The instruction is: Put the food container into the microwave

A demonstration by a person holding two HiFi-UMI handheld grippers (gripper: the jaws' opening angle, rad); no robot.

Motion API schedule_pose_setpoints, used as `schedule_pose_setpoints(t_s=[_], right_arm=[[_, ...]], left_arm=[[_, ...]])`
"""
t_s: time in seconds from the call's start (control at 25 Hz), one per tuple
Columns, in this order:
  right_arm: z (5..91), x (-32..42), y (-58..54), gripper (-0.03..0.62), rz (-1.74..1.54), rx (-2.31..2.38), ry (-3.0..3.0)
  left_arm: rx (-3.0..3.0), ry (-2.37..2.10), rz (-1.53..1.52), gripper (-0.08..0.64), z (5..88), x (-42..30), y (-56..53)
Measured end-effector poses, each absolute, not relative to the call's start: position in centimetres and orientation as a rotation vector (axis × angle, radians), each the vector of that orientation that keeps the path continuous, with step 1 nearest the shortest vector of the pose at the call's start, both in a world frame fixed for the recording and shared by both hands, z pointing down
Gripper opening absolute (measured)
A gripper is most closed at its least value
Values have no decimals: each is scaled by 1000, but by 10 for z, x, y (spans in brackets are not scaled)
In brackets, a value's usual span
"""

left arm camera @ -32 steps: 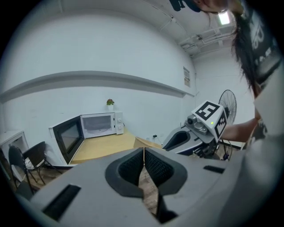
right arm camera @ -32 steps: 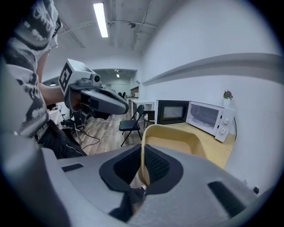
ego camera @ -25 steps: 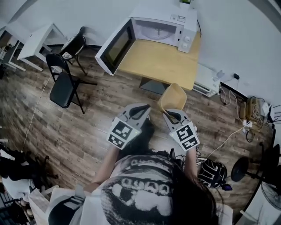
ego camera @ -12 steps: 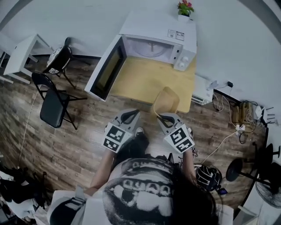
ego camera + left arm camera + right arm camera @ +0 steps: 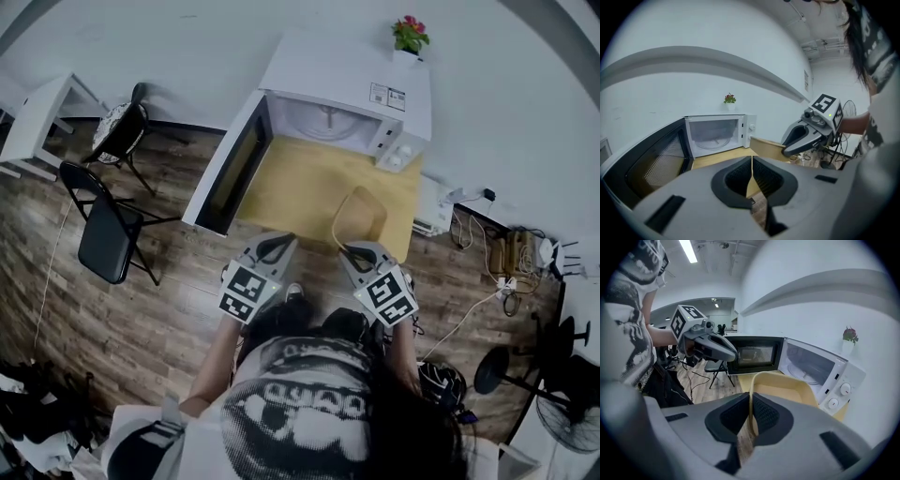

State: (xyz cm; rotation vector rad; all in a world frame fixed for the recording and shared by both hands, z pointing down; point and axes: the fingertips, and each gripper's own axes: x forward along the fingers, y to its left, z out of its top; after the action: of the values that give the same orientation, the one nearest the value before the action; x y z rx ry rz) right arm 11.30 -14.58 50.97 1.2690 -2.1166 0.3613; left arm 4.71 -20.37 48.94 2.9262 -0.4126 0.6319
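One tan container, held in front of the open microwave

We are gripping a shallow, tan food container (image 5: pixel 361 214) with rounded corners. The right gripper (image 5: pixel 351 249) is pinching its thin near rim between its jaws. The container is hanging over the table's (image 5: pixel 300 187) near edge, facing the microwave (image 5: pixel 347 84). The left gripper (image 5: pixel 276 244) is hovering just beside the right, jaws pressed together on nothing.

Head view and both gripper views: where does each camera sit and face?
Head view: on the person's head, looking steeply down at microwave, table, container, left claw, right claw, own shirt.
Left gripper view: on the left claw, facing the open microwave; shut jaws and right claw show.
Right gripper view: on the right claw, facing the microwave; jaws pinch the container.
All share the microwave.
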Motion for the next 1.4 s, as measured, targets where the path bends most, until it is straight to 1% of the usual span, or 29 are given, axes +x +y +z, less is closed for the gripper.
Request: schedule_pose_setpoints(t_s=[0.56, 0.96, 1.4], right_arm=[[520, 112, -217, 26, 241, 1003, -2198], [532, 145, -280, 26, 117, 751, -2228], [585, 177, -364, 28, 5, 650, -2113]], left_arm=[[2831, -613, 574, 6, 491, 46, -224], [2699, -893, 536, 6, 494, 66, -246], [2591, -1059, 545, 6, 500, 68, -252]])
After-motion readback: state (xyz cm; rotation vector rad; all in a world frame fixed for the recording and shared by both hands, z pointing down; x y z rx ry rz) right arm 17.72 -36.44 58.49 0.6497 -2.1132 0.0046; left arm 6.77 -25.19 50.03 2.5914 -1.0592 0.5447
